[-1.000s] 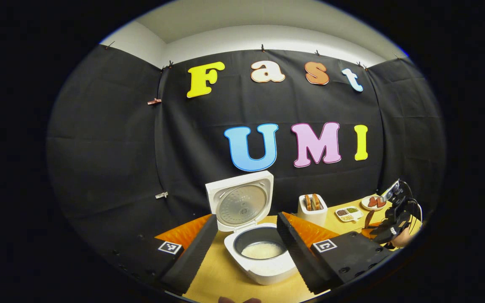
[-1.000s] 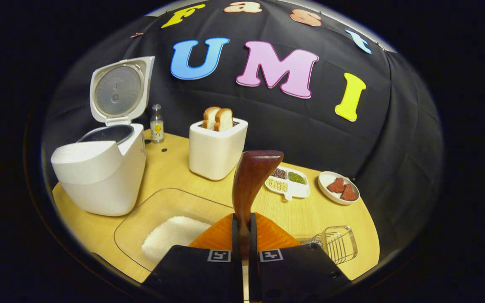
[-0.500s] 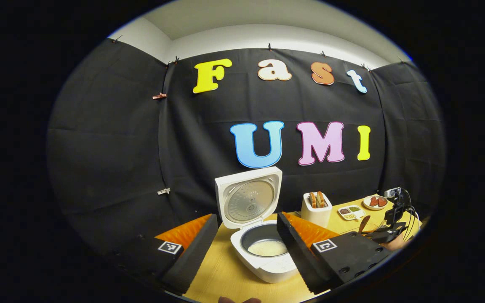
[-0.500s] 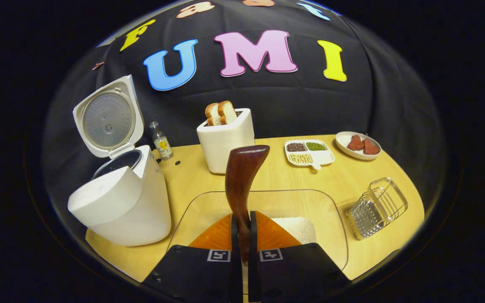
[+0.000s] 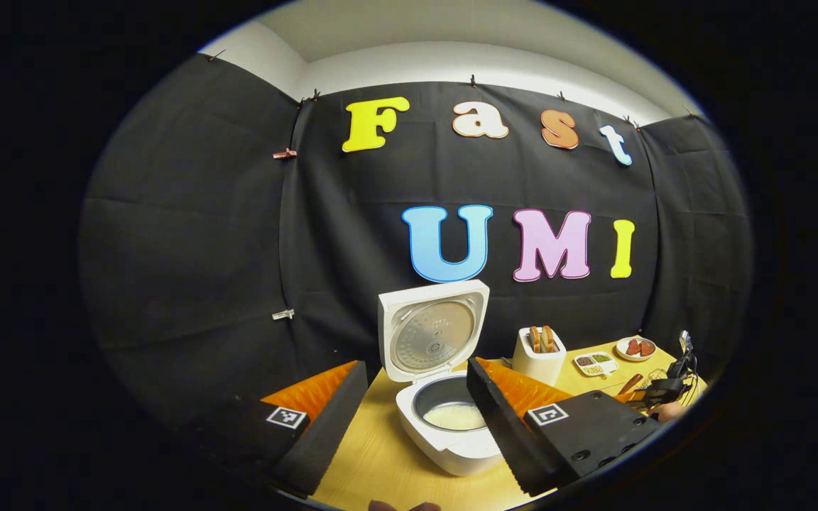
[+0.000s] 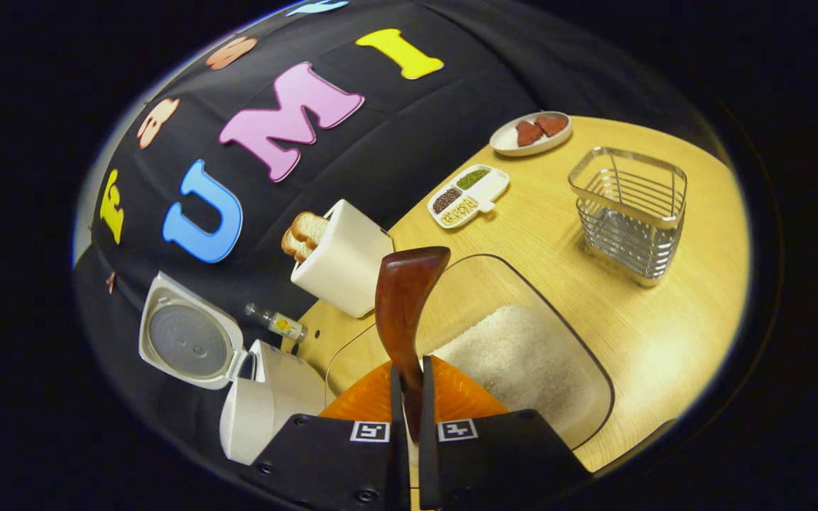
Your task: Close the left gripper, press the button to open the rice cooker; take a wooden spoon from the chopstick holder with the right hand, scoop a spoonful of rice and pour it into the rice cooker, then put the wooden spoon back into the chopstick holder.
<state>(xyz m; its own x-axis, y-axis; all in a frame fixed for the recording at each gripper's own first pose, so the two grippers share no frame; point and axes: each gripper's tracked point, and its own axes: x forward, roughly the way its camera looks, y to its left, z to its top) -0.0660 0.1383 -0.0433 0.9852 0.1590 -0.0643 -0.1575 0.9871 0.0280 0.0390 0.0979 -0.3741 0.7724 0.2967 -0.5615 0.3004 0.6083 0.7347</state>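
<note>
My right gripper [image 6: 409,370] is shut on the handle of a dark wooden spoon [image 6: 405,301], whose bowl points away over the clear tray [image 6: 597,397] holding white rice [image 6: 522,358]. The view is rolled hard to one side. An empty wire chopstick holder [image 6: 629,213] stands beyond the tray. The white rice cooker [image 5: 451,433] has its lid [image 5: 434,330] up and some rice in the pot. My left gripper [image 5: 416,367] is open, its fingers spread either side of the cooker and well short of it. The right gripper [image 5: 664,390] shows far off at the right.
A white toaster [image 6: 341,259] with bread slices stands behind the tray, and a small bottle [image 6: 277,323] lies between it and the cooker [image 6: 267,397]. A divided dish of beans [image 6: 467,195] and a plate of red pieces [image 6: 530,133] sit at the back of the wooden table [image 6: 664,341].
The right gripper has rolled and swung with the spoon, so the tray and holder now sit to its right. The left gripper has drifted a little left and back.
</note>
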